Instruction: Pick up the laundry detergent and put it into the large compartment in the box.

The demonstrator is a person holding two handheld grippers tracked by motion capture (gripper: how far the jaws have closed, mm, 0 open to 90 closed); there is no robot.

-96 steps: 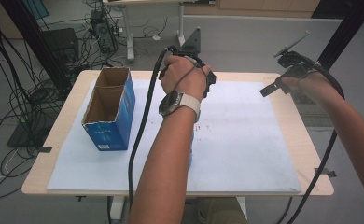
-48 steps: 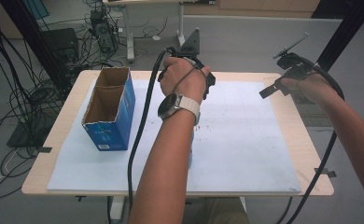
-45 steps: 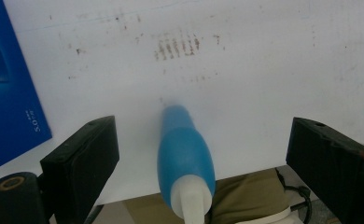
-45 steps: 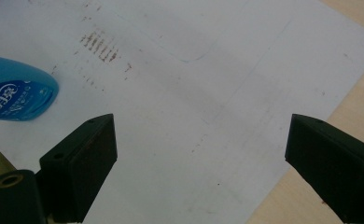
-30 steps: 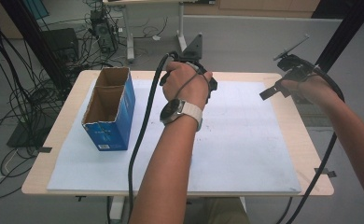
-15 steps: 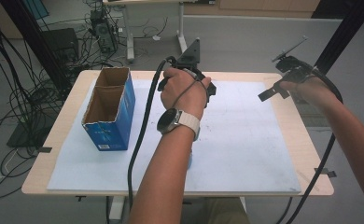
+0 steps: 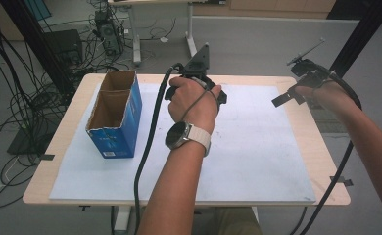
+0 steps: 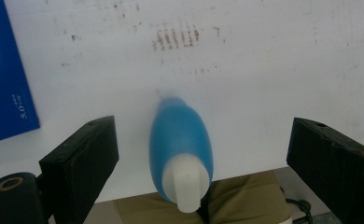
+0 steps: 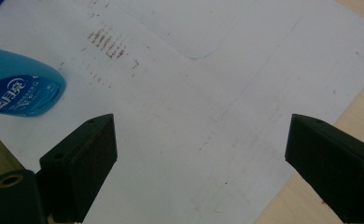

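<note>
Your left gripper (image 8: 199, 154) has its jaws spread wide, and the blue bottle (image 8: 181, 140) lies between them on the white sheet (image 8: 264, 70) without touching either one. Its white cap (image 8: 187, 184) points back toward the camera. The lower tips of both jaws run off the bottom edge, so you cannot judge how close they sit to the sheet.

In the high view your left hand (image 7: 194, 100) covers that gripper almost entirely, and the bottle is hidden beneath it; a grey plate and a black cable are all that stick out.

Your right gripper (image 9: 199, 158) is also released, with bare sheet between its jaws. At the left edge of the right gripper view the bottle (image 9: 21, 91) is cut off, showing one rounded end with a printed label too small to read. In the high view the right gripper (image 7: 301, 81) hangs over the table's far right corner.

The blue cardboard box (image 7: 114, 115) stands open-topped on the left of the sheet; its inside is in shadow.
</note>
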